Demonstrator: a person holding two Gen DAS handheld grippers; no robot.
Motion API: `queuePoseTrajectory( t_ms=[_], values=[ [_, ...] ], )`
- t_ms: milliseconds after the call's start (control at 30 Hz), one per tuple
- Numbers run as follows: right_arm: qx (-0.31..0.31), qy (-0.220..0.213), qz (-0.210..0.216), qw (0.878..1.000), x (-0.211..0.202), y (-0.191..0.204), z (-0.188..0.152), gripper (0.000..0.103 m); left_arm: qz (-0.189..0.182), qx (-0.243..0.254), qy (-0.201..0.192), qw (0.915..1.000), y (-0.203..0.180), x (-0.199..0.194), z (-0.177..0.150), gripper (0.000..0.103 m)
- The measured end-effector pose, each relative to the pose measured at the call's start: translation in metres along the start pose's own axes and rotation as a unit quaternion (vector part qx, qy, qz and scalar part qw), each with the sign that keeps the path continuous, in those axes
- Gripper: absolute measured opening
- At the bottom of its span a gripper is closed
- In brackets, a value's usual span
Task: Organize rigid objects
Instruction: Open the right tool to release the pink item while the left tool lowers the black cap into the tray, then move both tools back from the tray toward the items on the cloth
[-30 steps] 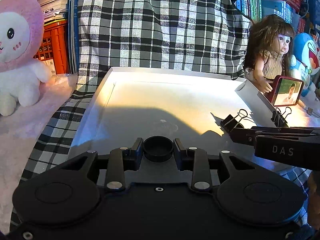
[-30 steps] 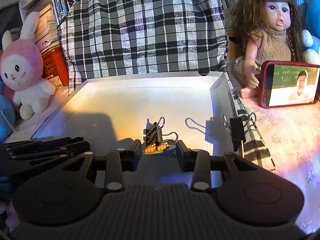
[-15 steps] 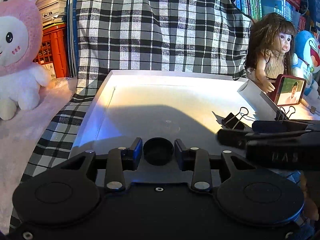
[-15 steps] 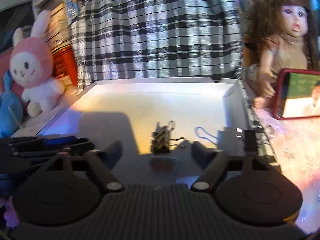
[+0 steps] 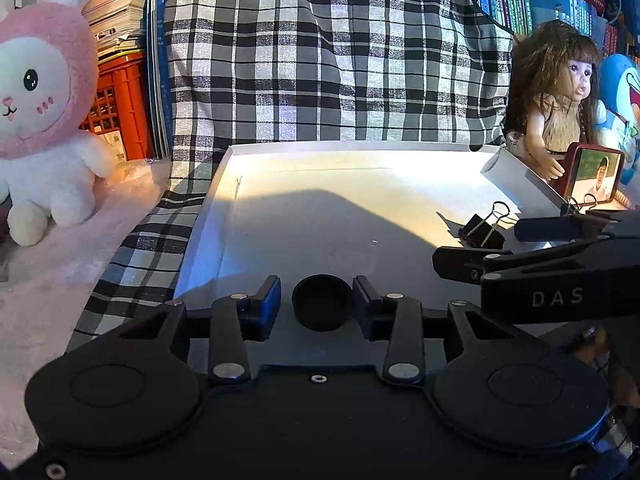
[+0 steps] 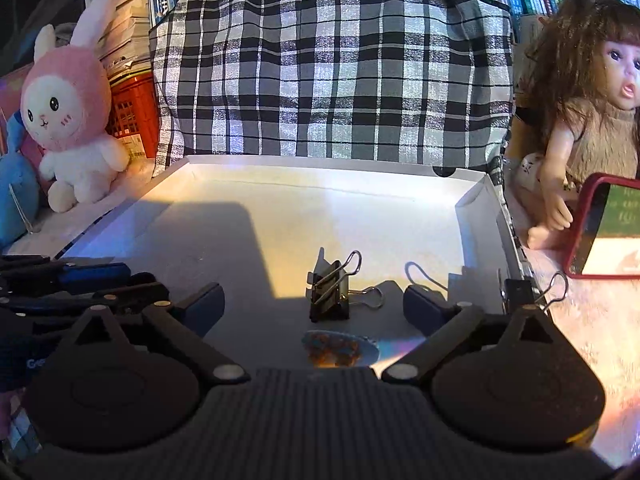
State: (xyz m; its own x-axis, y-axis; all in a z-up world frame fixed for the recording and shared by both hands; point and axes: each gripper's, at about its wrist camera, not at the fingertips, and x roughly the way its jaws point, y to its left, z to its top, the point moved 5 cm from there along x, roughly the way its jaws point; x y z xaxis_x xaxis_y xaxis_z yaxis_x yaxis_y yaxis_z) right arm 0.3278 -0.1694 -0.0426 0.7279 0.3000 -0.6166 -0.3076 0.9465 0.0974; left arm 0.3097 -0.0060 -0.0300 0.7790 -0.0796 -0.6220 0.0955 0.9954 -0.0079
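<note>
A white tray point(image 5: 352, 146) lies ahead of both grippers. My left gripper point(image 5: 316, 304) has a black round cap point(image 5: 322, 302) between its fingers. Its jaws are opening, and a thin gap shows beside the cap. My right gripper point(image 6: 314, 306) is opening wide with nothing gripped. A black binder clip point(image 6: 330, 300) lies on the tray point(image 6: 320, 162) floor between its spread fingers. A small disc with orange figures point(image 6: 340, 350) lies just below the clip. The left wrist view shows the same clip point(image 5: 482, 230) by the right gripper point(image 5: 478, 248). The left gripper point(image 6: 148, 280) shows at the right wrist view's left edge.
Another binder clip point(image 6: 520, 292) is clamped on the tray's right wall. A doll point(image 6: 592, 120) and a red phone point(image 6: 604, 232) stand to the right. A pink rabbit plush point(image 5: 44, 120) and a red crate point(image 5: 116, 108) are on the left. Plaid cloth point(image 5: 320, 60) hangs behind.
The right jaws spread from nearly shut to wide, letting go of the small orange disc, which now lies on the tray. The left jaws eased slightly off the black cap.
</note>
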Motion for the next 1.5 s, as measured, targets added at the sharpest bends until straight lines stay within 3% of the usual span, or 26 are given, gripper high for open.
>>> queuePoseTrajectory(
  t_ms=[300, 500, 767, 1000, 1500],
  values=[
    [-0.004, 0.000, -0.009, 1.000, 0.003, -0.003, 0.001, 0.100, 0.004, -0.005, 0.003, 1.0000, 0.001, 0.004, 0.003, 0.038],
    [0.025, -0.006, -0.008, 1.000, -0.012, -0.009, 0.002, 0.101, 0.000, -0.006, 0.000, 1.0000, -0.001, -0.009, 0.002, 0.051],
    [0.049, -0.026, 0.002, 0.998, -0.048, -0.010, 0.005, 0.101, -0.011, -0.007, -0.020, 0.9997, -0.001, -0.045, 0.002, 0.059],
    [0.034, -0.044, 0.006, 0.998, -0.083, 0.003, -0.001, 0.103, -0.024, -0.006, -0.036, 0.9990, -0.002, -0.083, -0.003, 0.063],
    [0.049, -0.072, 0.009, 0.996, -0.144, 0.010, -0.034, 0.103, -0.043, -0.007, -0.062, 0.9971, -0.008, -0.151, -0.045, 0.070]
  ],
)
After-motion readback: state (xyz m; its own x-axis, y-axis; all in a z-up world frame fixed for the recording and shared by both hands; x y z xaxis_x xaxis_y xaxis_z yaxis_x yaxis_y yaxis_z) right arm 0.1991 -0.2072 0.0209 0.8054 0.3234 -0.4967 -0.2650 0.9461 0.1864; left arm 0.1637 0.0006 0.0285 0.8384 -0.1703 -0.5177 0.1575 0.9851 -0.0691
